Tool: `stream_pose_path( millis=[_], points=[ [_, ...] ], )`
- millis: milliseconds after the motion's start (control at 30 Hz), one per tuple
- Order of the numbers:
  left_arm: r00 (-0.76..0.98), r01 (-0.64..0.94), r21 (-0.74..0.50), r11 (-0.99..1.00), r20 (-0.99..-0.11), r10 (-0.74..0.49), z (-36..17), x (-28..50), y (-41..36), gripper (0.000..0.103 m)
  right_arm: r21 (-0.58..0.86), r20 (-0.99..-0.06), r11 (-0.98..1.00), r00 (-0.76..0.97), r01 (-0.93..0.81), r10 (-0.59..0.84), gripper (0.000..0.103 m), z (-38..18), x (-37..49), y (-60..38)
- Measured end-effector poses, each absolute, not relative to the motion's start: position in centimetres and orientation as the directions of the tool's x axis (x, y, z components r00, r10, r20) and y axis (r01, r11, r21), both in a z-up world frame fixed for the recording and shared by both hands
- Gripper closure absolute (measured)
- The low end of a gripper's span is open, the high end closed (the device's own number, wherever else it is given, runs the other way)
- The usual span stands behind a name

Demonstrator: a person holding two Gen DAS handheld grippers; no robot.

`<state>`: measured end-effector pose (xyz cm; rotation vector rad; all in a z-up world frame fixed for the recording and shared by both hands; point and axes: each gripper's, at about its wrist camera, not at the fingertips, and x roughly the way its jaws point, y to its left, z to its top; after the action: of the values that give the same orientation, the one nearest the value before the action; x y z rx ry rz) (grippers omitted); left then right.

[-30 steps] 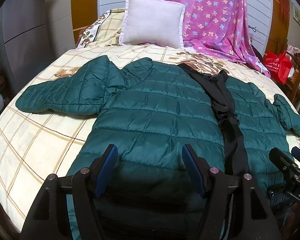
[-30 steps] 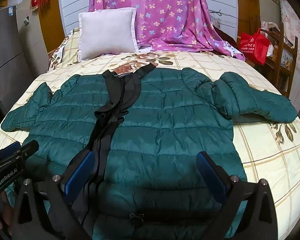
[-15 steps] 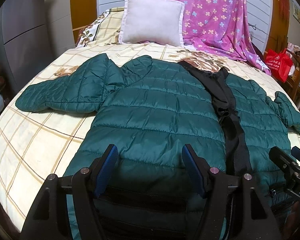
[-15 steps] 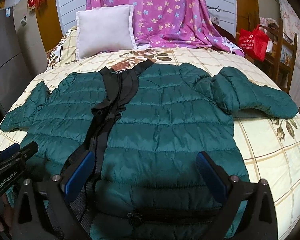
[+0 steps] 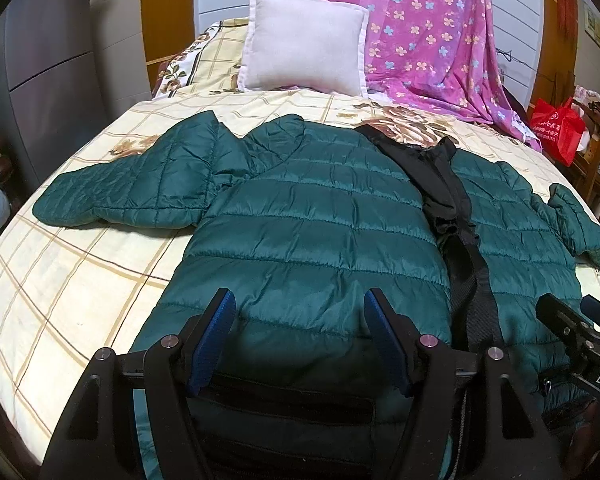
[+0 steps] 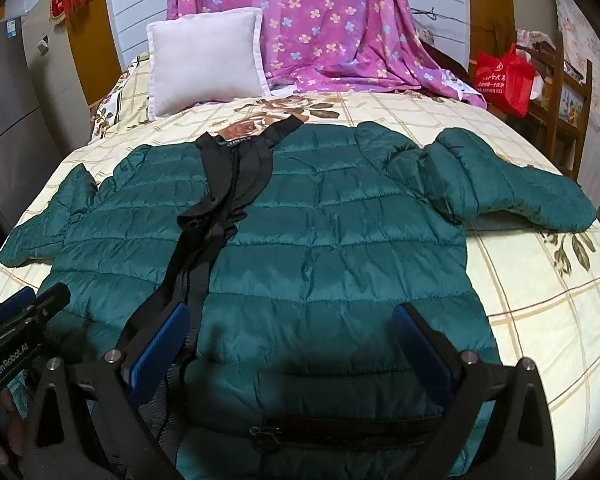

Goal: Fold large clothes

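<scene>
The green puffer jacket (image 5: pixel 320 220) is lying spread front-up on the bed (image 5: pixel 80 300), sleeves out, presumably flattened for folding; we are holding the left gripper (image 5: pixel 300 312) and right gripper (image 6: pixel 292 328) over its hem, both with jaws apart and gripping nothing. The near hem is sitting hidden behind the gripper frames, so we cannot tell whether the black zipper placket (image 6: pixel 220 208) is fastened; farther back, a pillow (image 5: pixel 304 40) is standing against the purple floral sheet (image 6: pixel 332 20).

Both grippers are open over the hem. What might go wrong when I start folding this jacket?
The open front with its black lining may gape and skew the fold. The slick green puffer jacket could slip from the left hand-held gripper. The bent sleeve may bunch when folded in.
</scene>
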<state>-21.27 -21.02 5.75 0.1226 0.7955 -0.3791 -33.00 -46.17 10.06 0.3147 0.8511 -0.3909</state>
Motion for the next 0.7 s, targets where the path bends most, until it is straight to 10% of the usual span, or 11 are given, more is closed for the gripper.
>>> stream_pose_path(
  millis=[700],
  points=[
    [0.635, 0.38, -0.031, 0.925, -0.718, -0.284, 5.7, -21.44, -21.21, 0.06, 0.113, -0.776, 0.881, 0.595, 0.459, -0.211, 0.001, 9.96, -32.93, -46.25]
  ],
)
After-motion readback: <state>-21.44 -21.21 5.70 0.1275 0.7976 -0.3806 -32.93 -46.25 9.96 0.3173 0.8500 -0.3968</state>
